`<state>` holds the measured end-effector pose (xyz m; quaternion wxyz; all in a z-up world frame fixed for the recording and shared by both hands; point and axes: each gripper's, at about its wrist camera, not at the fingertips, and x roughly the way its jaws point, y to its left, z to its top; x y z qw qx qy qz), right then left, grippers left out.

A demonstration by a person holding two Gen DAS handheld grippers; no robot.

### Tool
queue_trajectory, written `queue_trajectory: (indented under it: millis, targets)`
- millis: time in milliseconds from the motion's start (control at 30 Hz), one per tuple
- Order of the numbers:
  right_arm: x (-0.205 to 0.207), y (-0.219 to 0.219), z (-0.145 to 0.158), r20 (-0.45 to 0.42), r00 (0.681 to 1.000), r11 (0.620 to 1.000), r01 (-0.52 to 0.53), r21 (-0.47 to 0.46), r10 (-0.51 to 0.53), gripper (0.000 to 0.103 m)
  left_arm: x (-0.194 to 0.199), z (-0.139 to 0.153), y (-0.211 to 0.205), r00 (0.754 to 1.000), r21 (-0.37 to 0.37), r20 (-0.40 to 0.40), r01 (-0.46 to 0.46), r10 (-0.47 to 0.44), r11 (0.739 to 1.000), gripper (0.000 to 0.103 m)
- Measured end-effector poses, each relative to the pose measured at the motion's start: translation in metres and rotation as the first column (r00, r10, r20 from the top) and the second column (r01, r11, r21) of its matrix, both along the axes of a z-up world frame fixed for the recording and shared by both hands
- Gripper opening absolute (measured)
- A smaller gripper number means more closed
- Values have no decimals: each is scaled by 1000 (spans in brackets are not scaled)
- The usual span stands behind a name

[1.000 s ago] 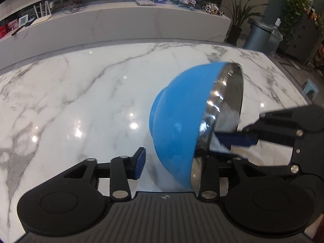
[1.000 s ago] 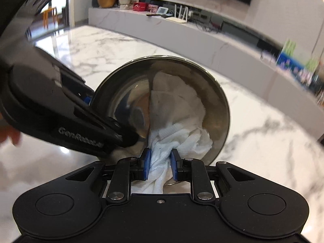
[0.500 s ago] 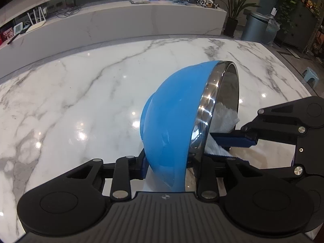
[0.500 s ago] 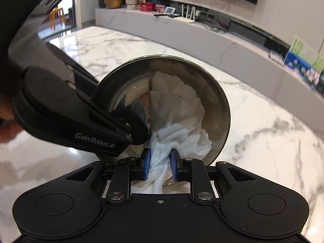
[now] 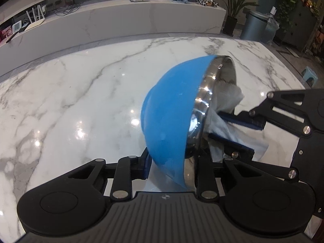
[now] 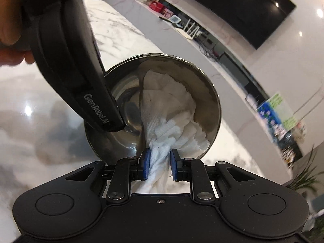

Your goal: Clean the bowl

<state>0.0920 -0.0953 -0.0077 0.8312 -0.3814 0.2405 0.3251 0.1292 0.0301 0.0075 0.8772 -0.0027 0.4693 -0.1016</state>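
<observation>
Now, by station, from left to right:

Marble table (image 5: 70, 93): it fills the left of the left wrist view, glossy and bare there.

Left gripper (image 5: 172, 163): its jaws are clamped across the rim of the bowl, one finger on the blue outside, the other inside the steel.

Bowl (image 5: 170, 113): blue outside, stainless inside (image 6: 125, 101); held up off the table and tipped on its side, mouth turned toward the right gripper. It sits above the middle of the table, away from its edges.

White cloth (image 6: 168, 105): spread over the right half of the bowl's inner wall, its tail bunched out over the lower rim.

Right gripper (image 6: 159, 164): closed tight on the twisted tail of the cloth, just outside the lower rim.

Step in hand: wiping the inside, as I judge it; how much of the steel is already wiped cannot be told.

Next move calls for: the left grip holding the rim steady while the cloth is pressed and swept round the wall, including the bare left half, without the cloth slipping from the pads.
</observation>
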Motion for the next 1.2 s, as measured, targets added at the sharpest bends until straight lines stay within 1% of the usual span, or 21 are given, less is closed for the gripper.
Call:
queue_trajectory:
  millis: [67,133,200,233,300,433,500,533,567,633,700,767,900,1000,1067,1100,1167,1200]
  targets:
    - [7,-4,4,-61,998,999,29,44,-26,18,0,0,0,1000,2,5,-6,6,1000,29]
    - [12,-5,6,-97,994,997,47,68,-41,19,-1,0,-1,1000,9,13,-6,6,1000,29]
    - [15,-7,7,-128,990,994,62,85,-51,19,-1,0,-3,1000,15,15,-7,7,1000,33]
    - [18,-9,8,-168,984,991,79,109,-60,19,-1,0,-4,1000,16,12,-9,9,1000,35]
    - [25,-12,9,-250,965,981,116,156,-75,19,-2,-2,-6,1000,12,6,-7,7,1000,36]
    - [36,-18,12,-353,931,960,174,220,-88,19,-5,0,-10,1000,37,26,-9,8,999,37]
    - [43,-21,13,-415,906,944,209,257,-87,19,-5,1,-9,999,43,31,-16,15,999,36]
    - [47,-24,14,-461,884,931,233,283,-81,19,-5,1,-9,999,44,33,-18,17,999,36]
    - [51,-25,15,-489,869,921,251,298,-78,19,-5,2,-8,999,45,36,-20,19,999,33]
    - [54,-28,15,-505,859,914,263,307,-78,19,-4,2,-7,999,36,37,-16,15,999,28]
    - [55,-27,16,-503,861,916,260,305,-77,19,-3,3,-7,999,25,32,-4,4,1000,21]
    - [54,-24,17,-483,872,924,244,295,-77,18,-3,2,-8,1000,22,29,8,-9,1000,18]
    - [41,-23,18,-426,901,941,213,262,-86,18,-1,1,-6,1000,14,21,3,-3,1000,18]
    - [33,-18,19,-342,934,961,179,209,-100,18,1,1,-4,1000,8,14,-3,3,1000,18]
    - [22,-14,19,-233,966,979,144,147,-107,18,1,0,-2,1000,5,10,-6,6,1000,18]
    - [16,-12,18,-181,978,984,128,120,-105,18,2,0,-1,1000,1,9,-13,13,1000,18]
    - [7,-9,16,-91,991,992,101,71,-95,18,3,-1,2,1000,-10,9,-27,27,1000,19]
    - [5,-9,15,-80,993,993,97,66,-91,17,4,-1,3,999,-19,11,-36,36,999,19]
